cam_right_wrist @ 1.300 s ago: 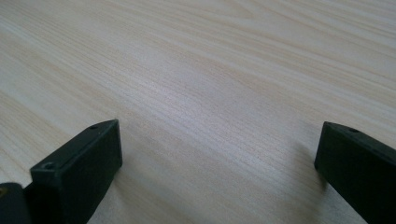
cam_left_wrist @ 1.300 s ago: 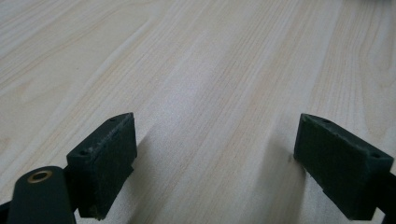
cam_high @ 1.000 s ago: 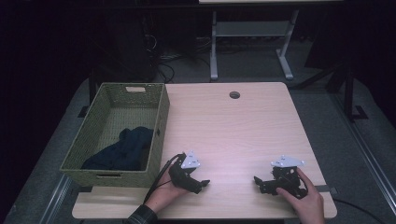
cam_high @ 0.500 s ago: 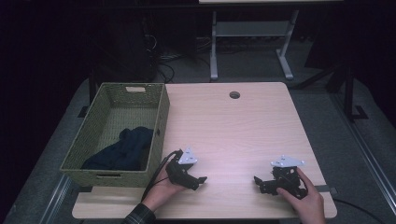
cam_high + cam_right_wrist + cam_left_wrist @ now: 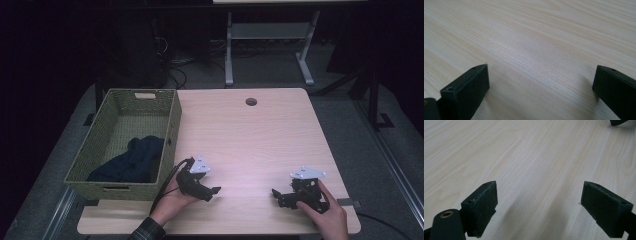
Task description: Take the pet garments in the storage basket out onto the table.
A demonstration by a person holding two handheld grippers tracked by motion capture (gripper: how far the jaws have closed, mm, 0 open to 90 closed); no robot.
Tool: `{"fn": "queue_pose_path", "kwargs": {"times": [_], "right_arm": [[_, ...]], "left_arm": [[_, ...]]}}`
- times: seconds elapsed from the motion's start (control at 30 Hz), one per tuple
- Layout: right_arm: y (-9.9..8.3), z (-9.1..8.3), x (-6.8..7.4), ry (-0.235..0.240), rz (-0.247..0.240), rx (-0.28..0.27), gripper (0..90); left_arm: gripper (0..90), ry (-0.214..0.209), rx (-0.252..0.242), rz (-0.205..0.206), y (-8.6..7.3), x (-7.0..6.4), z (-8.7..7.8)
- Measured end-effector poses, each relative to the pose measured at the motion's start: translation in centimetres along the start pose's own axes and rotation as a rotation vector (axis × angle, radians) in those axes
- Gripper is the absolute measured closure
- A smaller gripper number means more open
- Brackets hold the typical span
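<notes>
A green woven basket (image 5: 170,125) stands at the table's left, with a dark blue cloth (image 5: 132,160) heaped in its near end. Just right of the basket's near corner, my left gripper (image 5: 214,192) rests low on the table, open, with nothing between its jaws (image 5: 539,195). Near the front right edge my right gripper (image 5: 278,196) sits in a hand, also open and empty, its jaws wide over bare wood (image 5: 541,80). Both grippers point toward each other across the front of the table.
The light wooden table (image 5: 250,135) has a round cable hole (image 5: 251,102) at the back centre. Behind it stand a metal-framed stand (image 5: 270,45) and loose cables on the dark floor. A dark tip of the other gripper (image 5: 620,122) peeks into the left gripper view.
My left gripper has drifted slightly left toward the basket. The right gripper has stayed in place.
</notes>
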State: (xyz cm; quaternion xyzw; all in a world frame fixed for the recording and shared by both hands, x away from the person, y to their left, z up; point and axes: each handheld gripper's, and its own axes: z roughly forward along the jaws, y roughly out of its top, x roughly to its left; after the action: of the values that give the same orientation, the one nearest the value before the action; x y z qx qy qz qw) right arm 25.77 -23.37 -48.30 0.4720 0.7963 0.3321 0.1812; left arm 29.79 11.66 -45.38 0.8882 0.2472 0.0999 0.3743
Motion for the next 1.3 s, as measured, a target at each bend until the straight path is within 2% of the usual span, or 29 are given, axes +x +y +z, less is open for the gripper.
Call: {"fn": "queue_pose_path", "kwargs": {"times": [0.17,0.5,0.83,1.1,1.3], "right_arm": [[0.0,0.0,0.0,0.001,0.006,0.003,0.4],[0.0,0.0,0.0,0.001,0.006,0.003,0.4],[0.0,0.0,0.1,0.001,0.006,0.003,0.4],[0.0,0.0,0.0,0.002,0.003,0.002,0.4],[0.0,0.0,0.0,0.002,0.002,0.002,0.4]], "left_arm": [[13.3,0.001,-0.019,-0.005,0.3,0.1,-0.4],[13.3,-0.001,-0.021,-0.007,0.7,0.2,-0.7],[13.3,-0.004,-0.044,-0.022,1.4,0.4,-1.4],[13.4,-0.006,-0.040,-0.015,1.7,0.3,-1.8],[13.3,-0.009,-0.060,-0.022,2.1,0.4,-2.3]]}}
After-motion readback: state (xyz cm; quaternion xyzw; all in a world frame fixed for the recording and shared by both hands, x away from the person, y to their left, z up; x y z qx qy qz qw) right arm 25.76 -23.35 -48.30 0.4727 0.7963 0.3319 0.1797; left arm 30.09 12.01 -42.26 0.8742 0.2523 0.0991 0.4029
